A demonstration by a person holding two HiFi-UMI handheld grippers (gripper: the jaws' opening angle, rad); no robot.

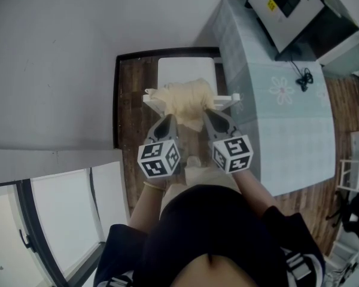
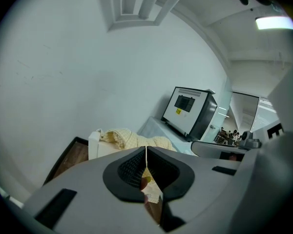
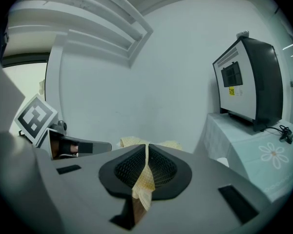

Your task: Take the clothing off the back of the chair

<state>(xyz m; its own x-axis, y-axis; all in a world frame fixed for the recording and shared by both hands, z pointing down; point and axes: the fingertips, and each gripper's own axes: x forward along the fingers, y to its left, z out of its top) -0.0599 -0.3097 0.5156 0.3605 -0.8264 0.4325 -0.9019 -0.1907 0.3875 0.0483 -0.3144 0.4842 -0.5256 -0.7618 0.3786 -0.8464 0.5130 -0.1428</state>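
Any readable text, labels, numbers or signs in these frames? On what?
No text here can be read.
Yellow sticker on the front of the grey machine: print too small to read.
Marker cubes: black-and-white square codes only, no words.
Tablecloth: flower print only, no lettering.

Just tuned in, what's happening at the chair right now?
A person holds a gripper in each hand. The left gripper and the right gripper are both shut on a pale yellow garment, each pinching a fold of the cloth. The garment lies bunched over the back of the white chair, so it is not off yet. A table with a pale cloth stands beside the chair.
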